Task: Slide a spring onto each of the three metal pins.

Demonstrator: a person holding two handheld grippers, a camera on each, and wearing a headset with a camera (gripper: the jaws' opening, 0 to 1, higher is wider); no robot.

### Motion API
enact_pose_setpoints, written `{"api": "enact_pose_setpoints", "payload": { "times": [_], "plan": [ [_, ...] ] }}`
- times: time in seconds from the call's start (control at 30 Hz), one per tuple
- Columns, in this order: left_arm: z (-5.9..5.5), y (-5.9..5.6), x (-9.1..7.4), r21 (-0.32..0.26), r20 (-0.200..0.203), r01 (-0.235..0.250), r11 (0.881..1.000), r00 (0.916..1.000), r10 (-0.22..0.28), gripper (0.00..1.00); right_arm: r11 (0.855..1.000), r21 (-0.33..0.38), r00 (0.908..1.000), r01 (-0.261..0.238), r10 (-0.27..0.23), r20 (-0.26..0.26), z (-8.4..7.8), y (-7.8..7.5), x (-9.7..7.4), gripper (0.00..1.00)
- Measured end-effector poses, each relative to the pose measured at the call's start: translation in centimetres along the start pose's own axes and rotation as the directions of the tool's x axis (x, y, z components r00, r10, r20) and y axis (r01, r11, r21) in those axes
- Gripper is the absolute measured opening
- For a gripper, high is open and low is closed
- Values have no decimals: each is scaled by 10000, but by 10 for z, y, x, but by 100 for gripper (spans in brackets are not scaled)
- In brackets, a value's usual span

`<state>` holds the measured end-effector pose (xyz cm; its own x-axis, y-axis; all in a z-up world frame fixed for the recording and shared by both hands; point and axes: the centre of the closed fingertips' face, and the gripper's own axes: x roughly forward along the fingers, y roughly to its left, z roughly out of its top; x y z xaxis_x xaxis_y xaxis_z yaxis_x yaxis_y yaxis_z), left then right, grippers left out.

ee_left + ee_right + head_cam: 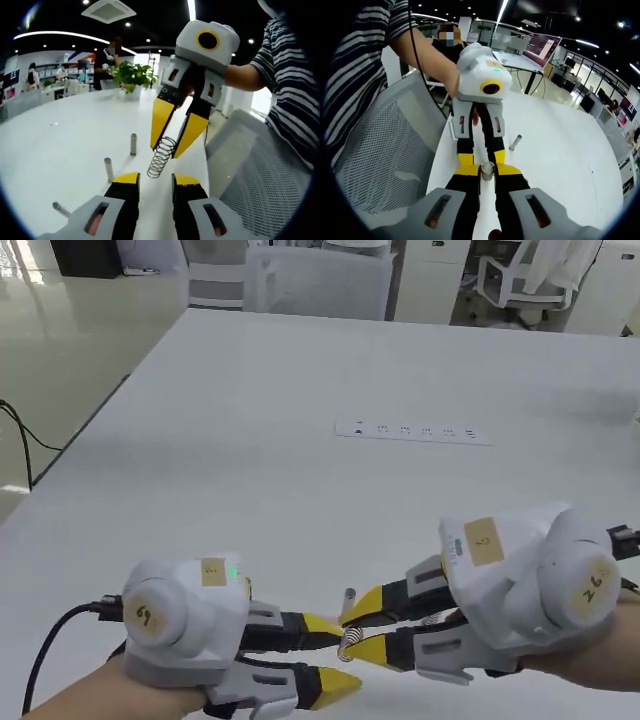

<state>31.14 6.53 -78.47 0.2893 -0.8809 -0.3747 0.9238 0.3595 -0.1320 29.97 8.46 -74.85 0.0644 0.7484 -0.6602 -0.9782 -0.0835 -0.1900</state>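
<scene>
I'm seeing a white worktop (300, 490). The left gripper (156, 179) and right gripper (166, 149) are showing white housings, black jaws and yellow tips. The spring (161, 157) and pins (133, 144) are gleaming silver-grey. A sleeve (287, 75) is showing dark-and-white stripes, a mesh chair (385, 150) is looking grey, and the plant (132, 76) is showing green.

In the left gripper view the spring (161, 157) sits between the jaws of the right gripper (166, 151), just ahead of the left gripper (156, 178), and on the table (60, 140) to its left are a far pin (133, 144), a nearer pin (108, 169) and a third pin (59, 208) nearest, while a power strip (412, 431) lies well beyond.
</scene>
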Motion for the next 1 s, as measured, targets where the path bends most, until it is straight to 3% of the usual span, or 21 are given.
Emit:
{"api": "enact_pose_setpoints", "payload": {
  "times": [0.1, 0.37, 0.57, 0.9, 1.0],
  "plan": [
    [1, 5, -6, -374, 247, -256, 9990, 9993, 266, 21, 10000, 70, 9999, -53, 54, -141, -4, -1, 1, 7],
    [-7, 12, -25, -805, 188, -670, 9945, 9975, 687, 29, 9997, 226, 9996, -53, 59, -283, -10, -4, 2, 7],
    [-11, 24, -43, -1014, 330, -1370, 9854, 9895, 1409, 35, 9996, 279, 9994, 34, -24, -342, -13, -7, 2, 7],
    [-29, 39, -73, -1308, 137, -2168, 9674, 9753, 2204, 46, 9990, 294, 9990, 326, -317, -331, -14, -15, 1, 7],
    [-35, 44, -83, -1335, 96, -2396, 9617, 9700, 2430, 53, 9985, 337, 9985, 424, -413, -347, -15, -18, 1, 7]
  ]
}}
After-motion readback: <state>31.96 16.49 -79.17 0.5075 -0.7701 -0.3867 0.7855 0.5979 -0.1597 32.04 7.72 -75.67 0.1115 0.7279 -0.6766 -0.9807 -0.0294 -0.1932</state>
